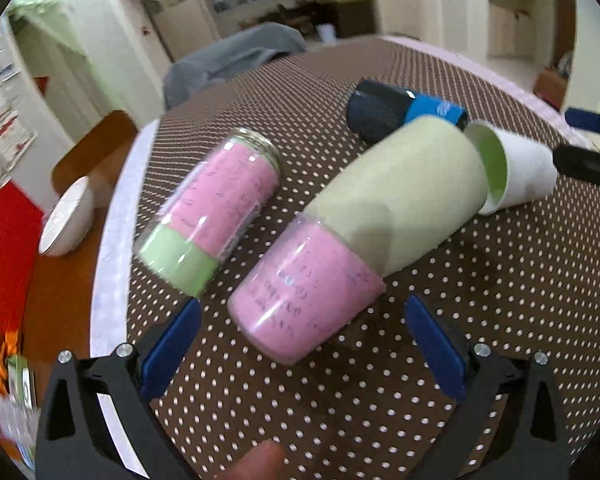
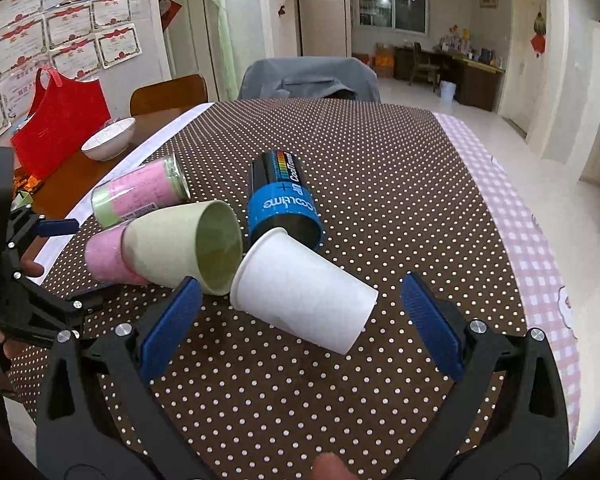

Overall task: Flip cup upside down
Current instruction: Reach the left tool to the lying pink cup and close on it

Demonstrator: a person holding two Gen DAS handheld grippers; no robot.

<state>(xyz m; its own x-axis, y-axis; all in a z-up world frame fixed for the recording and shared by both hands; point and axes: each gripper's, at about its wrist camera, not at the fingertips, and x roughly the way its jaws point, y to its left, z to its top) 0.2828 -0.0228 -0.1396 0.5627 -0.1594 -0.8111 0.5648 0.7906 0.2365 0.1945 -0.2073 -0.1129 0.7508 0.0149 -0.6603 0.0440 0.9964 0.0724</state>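
Note:
A white paper cup lies on its side on the dotted tablecloth, mouth toward the far left. My right gripper is open, its blue fingers either side of the cup without touching. A green-and-pink cup lies on its side with its pink base toward my left gripper, which is open and empty just short of it. In the right wrist view this cup opens toward the white cup. The white cup also shows in the left wrist view.
A pink-and-green jar and a blue-black battery-shaped can also lie on the cloth. A white bowl and a red bag sit on the wooden table at the left. A grey-covered chair stands at the far edge.

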